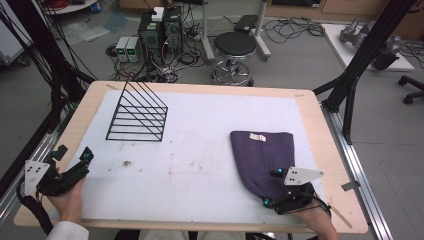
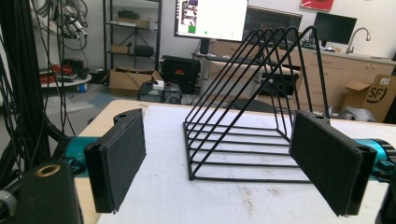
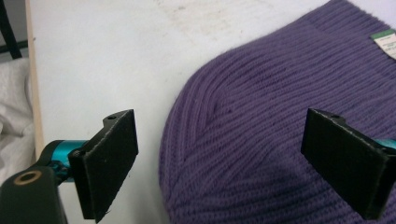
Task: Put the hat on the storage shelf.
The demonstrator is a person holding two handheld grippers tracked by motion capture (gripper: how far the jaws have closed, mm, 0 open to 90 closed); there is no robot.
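A: High view, quick rundown pls. Where's the purple knit hat (image 1: 264, 161)?

B: Flat on the white mat (image 1: 200, 150), right side of the bench (image 1: 320, 125), label end pointing to the far edge. Right gripper (image 1: 270, 188) is at its near end, approx over the crown.

A: Fingers?

B: Right gripper view: fingers (image 3: 109, 161) spread wide, nothing betw. them but air. One hangs over bare mat just beside the hat's edge, the other over the knit. Can't tell if they touch the fabric.

A: Left gripper (image 1: 75, 157)?

B: Near-left corner of the bench, well apart from the hat. Left gripper view: fingers (image 2: 119, 158) released too, wide gap, pointing at the black wire rack (image 2: 254, 121). Rack stands upright on the mat's far-left part, not touched.
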